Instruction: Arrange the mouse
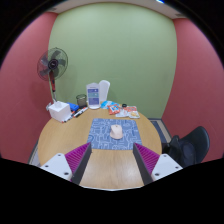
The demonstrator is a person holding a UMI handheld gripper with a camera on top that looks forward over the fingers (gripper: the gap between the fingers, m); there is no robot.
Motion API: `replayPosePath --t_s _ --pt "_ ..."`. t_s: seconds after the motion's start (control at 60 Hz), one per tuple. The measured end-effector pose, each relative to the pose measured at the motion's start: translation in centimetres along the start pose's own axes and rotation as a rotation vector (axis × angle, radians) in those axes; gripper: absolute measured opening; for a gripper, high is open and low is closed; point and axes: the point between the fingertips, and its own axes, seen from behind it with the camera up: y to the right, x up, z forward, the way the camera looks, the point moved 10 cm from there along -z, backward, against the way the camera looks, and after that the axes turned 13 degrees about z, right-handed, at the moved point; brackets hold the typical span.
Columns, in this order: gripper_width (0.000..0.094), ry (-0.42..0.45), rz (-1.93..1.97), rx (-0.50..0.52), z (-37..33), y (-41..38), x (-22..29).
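Even, fairly bright indoor light from overhead; soft, faint shadows on the table (pixel 70 135). No strong glare. Heavy fisheye bending: walls (pixel 110 50) curve, far items small and soft, near pads (pixel 75 156) sharpest.

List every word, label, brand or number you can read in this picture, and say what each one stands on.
None can be read.
The white container with the blue front, at the far edge of the table: print too small to read.
The items beside it: too blurred.
The mouse on the patterned mat: no visible marking.
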Motion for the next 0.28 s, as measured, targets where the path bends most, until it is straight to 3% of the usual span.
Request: replayPosePath --t_s 0.283 --pt "0.0839 0.009 -0.004 0.006 -6.5 0.7 -2.4"
